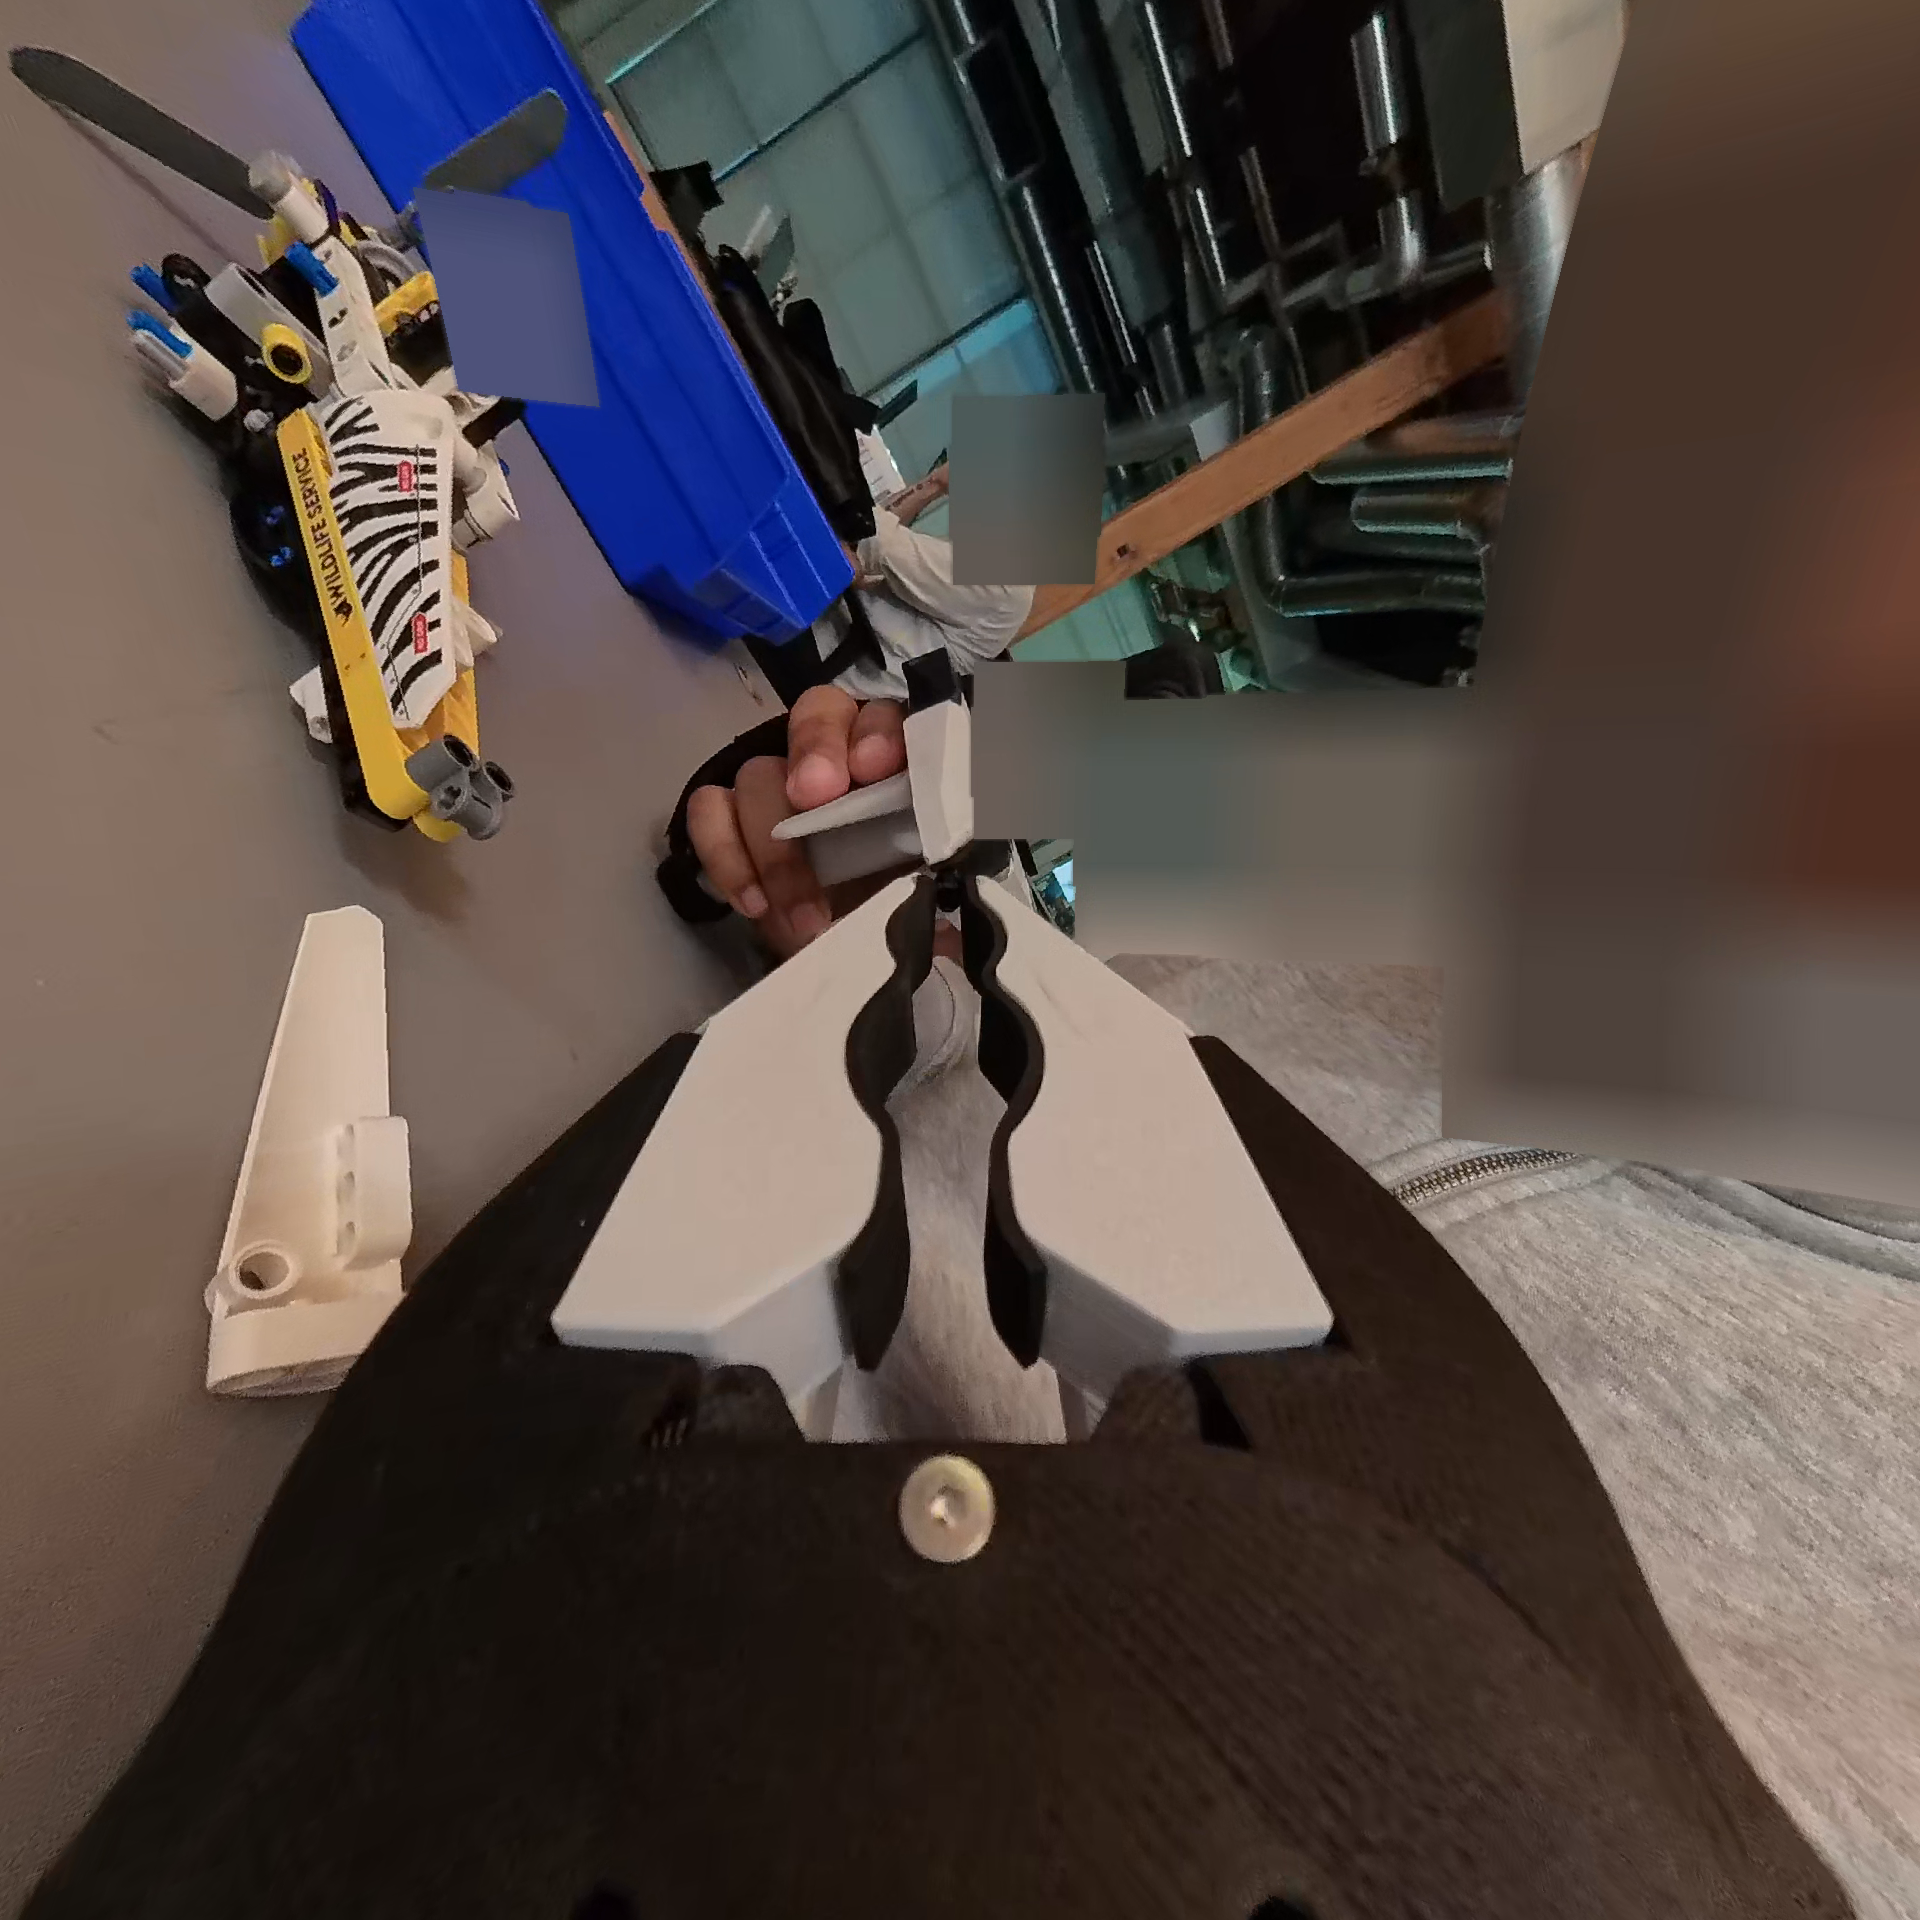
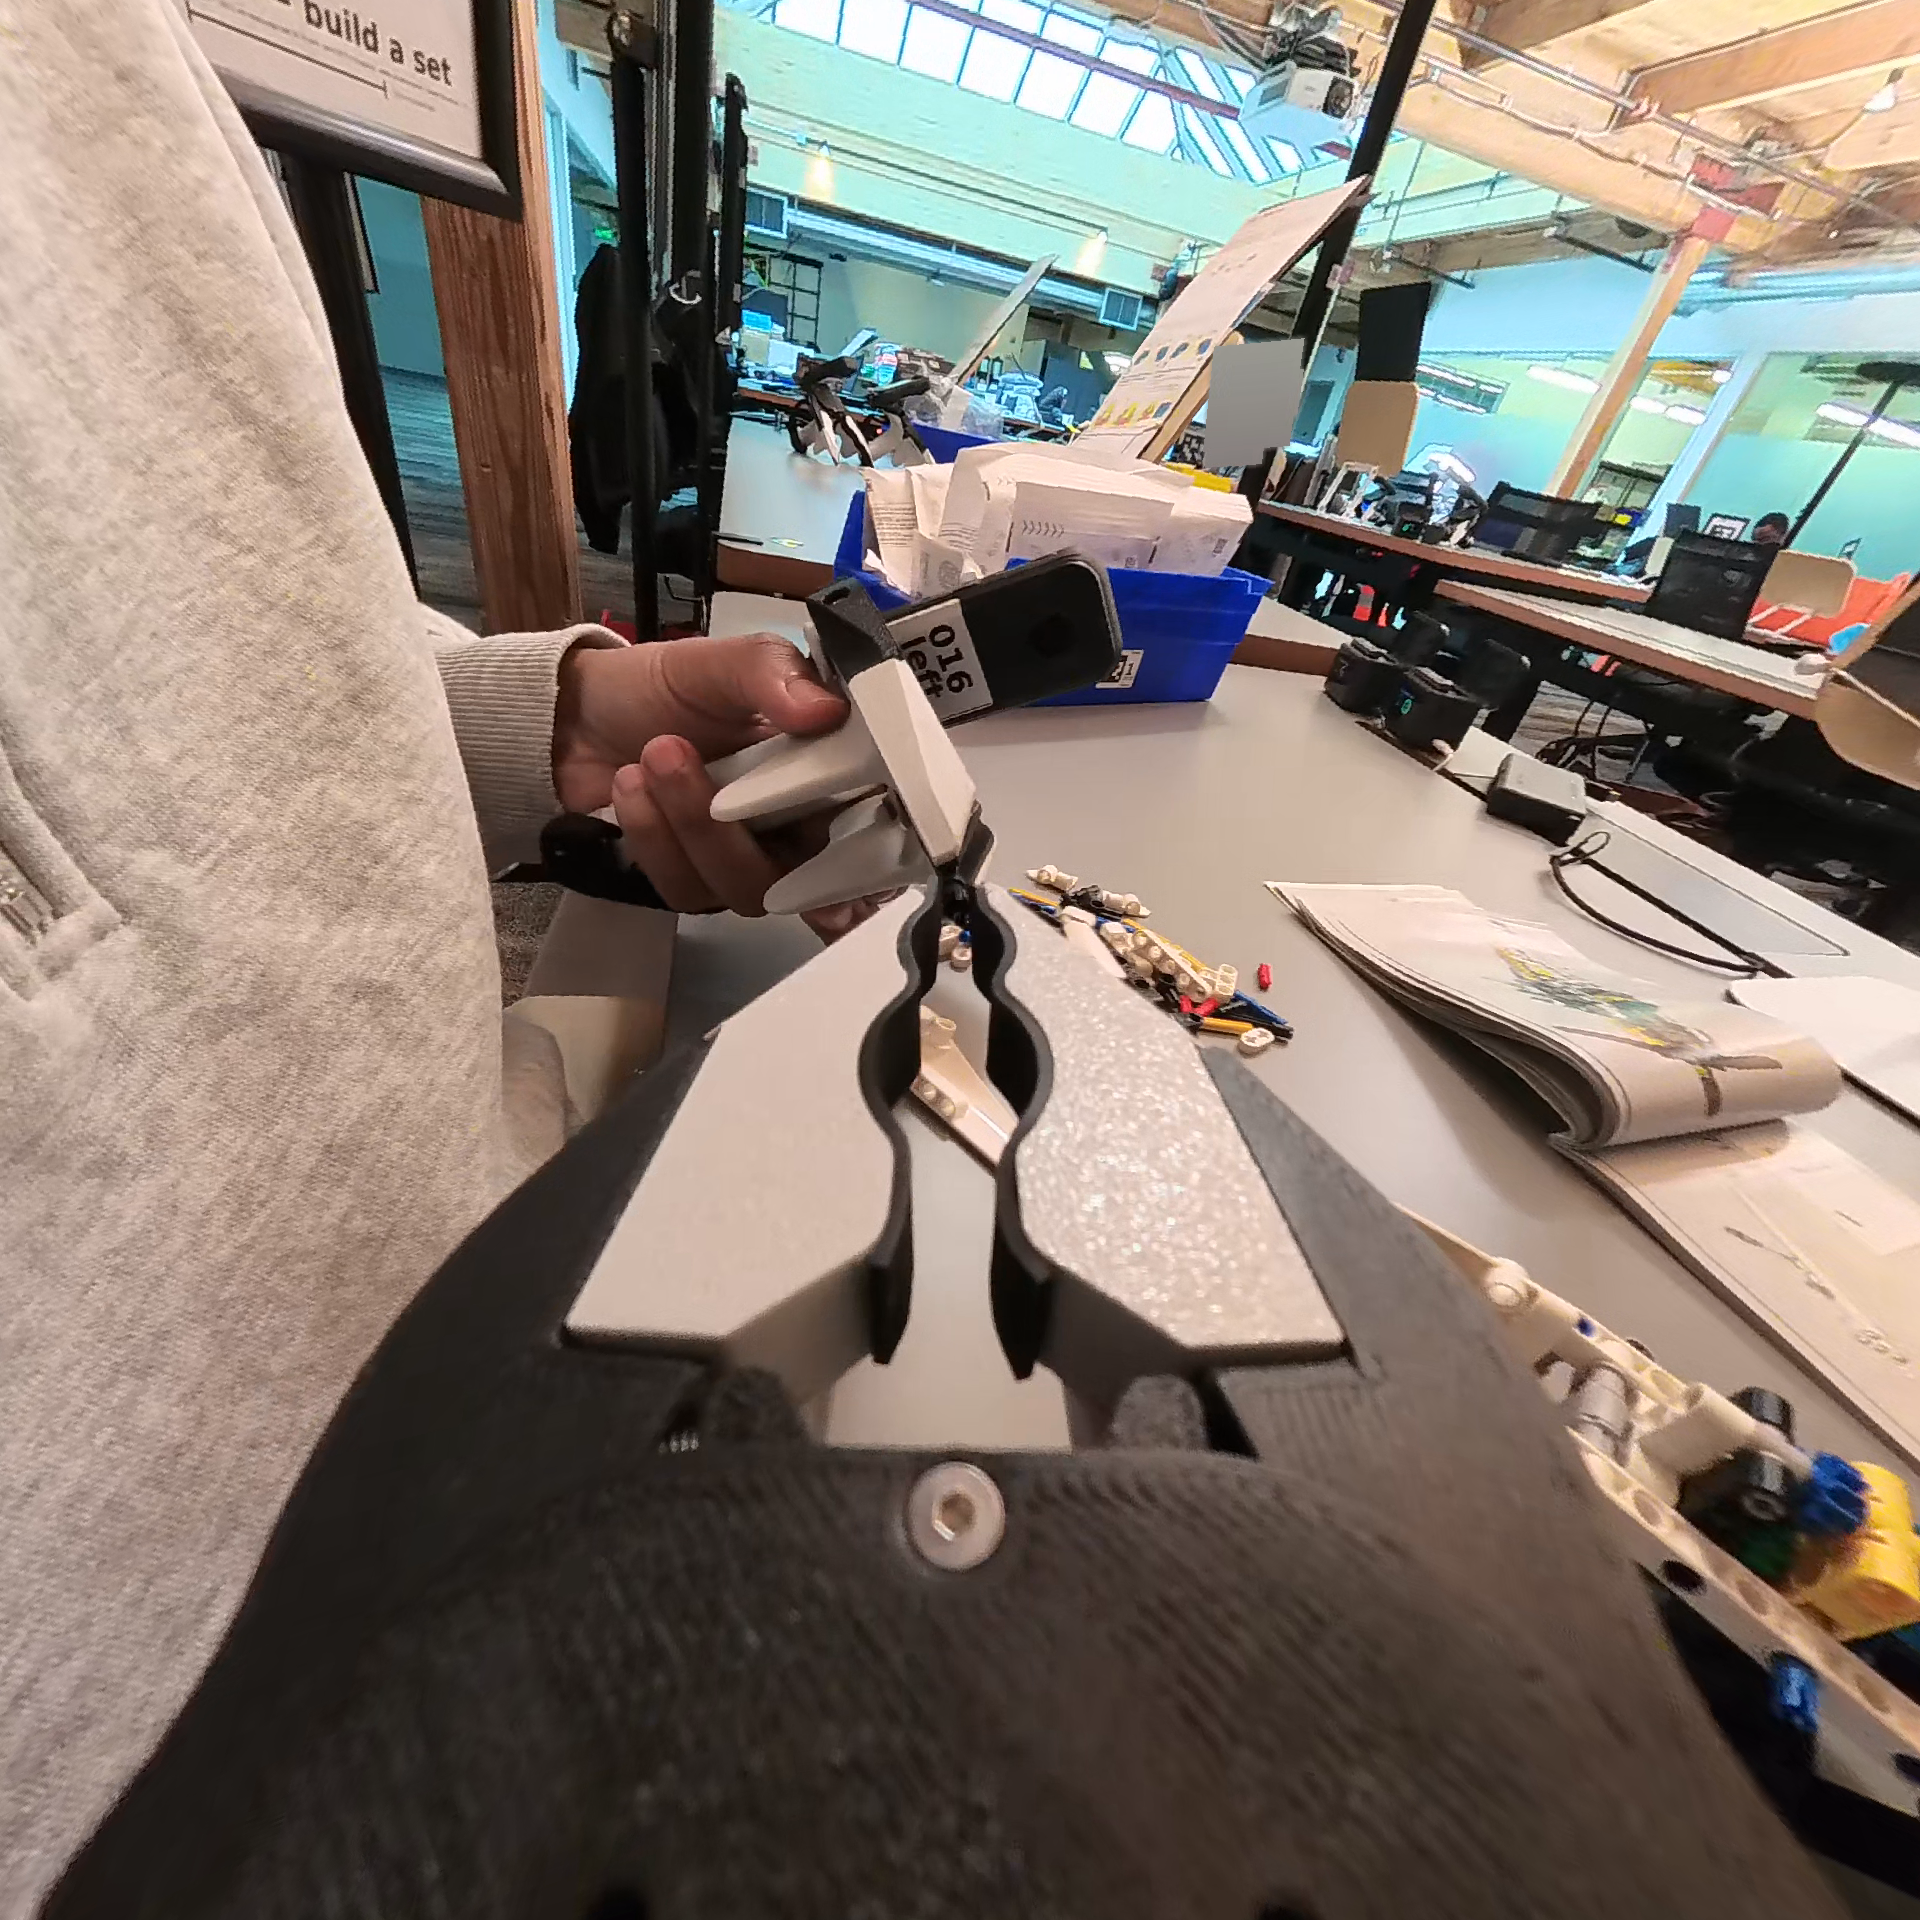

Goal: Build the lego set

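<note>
Where both tips meet | small black piece (image 2: pixel 956 896) between fingers (image 2: pixel 920 940).

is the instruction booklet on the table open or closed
Open. The instruction booklet lies flat on the table, with pages spread and printed pictures showing.

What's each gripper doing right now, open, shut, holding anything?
Left gripper: tips closed on a small black piece, raised off the table.
Right gripper: tips closed on the same small black piece, meeting the left gripper tip to tip.
</note>
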{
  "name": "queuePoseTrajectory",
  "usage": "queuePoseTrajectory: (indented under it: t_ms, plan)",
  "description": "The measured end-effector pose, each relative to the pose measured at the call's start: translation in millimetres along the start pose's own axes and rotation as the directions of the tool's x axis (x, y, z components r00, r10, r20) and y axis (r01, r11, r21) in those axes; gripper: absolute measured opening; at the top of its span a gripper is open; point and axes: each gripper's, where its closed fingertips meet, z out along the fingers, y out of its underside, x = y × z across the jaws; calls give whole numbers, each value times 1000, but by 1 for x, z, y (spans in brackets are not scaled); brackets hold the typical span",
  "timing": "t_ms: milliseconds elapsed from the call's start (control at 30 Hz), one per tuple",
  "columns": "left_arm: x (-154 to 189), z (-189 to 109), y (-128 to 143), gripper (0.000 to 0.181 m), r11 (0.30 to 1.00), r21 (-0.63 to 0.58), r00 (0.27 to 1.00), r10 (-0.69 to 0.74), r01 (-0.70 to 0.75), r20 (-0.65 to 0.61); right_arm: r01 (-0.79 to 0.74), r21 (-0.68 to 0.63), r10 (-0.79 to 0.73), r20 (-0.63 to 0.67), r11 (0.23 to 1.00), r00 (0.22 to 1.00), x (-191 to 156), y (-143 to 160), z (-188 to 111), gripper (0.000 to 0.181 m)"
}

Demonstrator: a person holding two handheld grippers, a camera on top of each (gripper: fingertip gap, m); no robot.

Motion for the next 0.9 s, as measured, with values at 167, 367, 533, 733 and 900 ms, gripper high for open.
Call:
queuePoseTrajectory:
  t_ms: [167,367,533,733,900]
  plan:
    - [0,-5,3,6,1000,-22,999,21,-20,32,-26,-11,26,-2,1000,1000,-1,0,1,2]
    - [-25,-38,-2,30,980,-67,925,198,-186,326,-167,-16,166,-57,986,984,17,1,-2,2]
    - [-70,-62,11,49,909,-310,657,416,-280,629,-230,-141,219,-89,963,972,17,17,3,2]
    - [-91,-67,23,51,836,-491,439,548,-246,713,-183,-290,154,-121,939,981,10,38,11,2]
    - [-94,-71,25,38,807,-539,375,589,-239,716,-162,-361,119,-139,918,983,4,48,14,2]
